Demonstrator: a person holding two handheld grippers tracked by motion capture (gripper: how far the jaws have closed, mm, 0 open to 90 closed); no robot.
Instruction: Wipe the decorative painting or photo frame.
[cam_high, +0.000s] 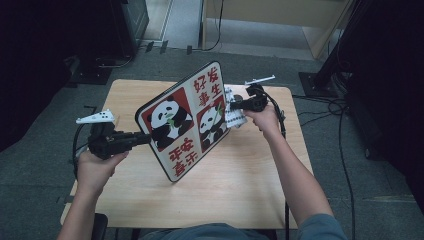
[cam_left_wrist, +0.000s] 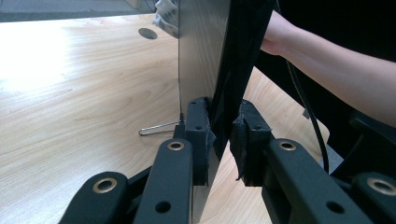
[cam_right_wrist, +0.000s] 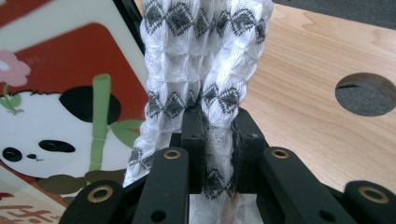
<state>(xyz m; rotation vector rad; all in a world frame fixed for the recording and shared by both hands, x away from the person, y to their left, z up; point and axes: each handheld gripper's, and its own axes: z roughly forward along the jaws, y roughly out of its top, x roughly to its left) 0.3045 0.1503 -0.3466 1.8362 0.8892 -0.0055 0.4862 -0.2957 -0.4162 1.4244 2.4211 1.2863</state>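
Observation:
A flat board (cam_high: 185, 120) printed with pandas, red squares and Chinese characters is held tilted above the wooden table (cam_high: 230, 190). My left gripper (cam_high: 142, 138) is shut on the board's left edge; in the left gripper view its pads (cam_left_wrist: 198, 135) clamp the thin panel (cam_left_wrist: 205, 56) edge-on. My right gripper (cam_high: 234, 105) is shut on a white cloth with a grey diamond pattern (cam_high: 234, 114), which lies against the board's right edge. In the right gripper view the cloth (cam_right_wrist: 205, 70) rises bunched between the jaws, beside the panda picture (cam_right_wrist: 56, 116).
A round cable hole (cam_right_wrist: 364, 93) is cut in the tabletop near the far edge. A thin wire clip (cam_left_wrist: 156, 129) lies on the table behind the board. Cables (cam_high: 330, 107) and dark stands (cam_high: 345, 45) sit on the floor to the right.

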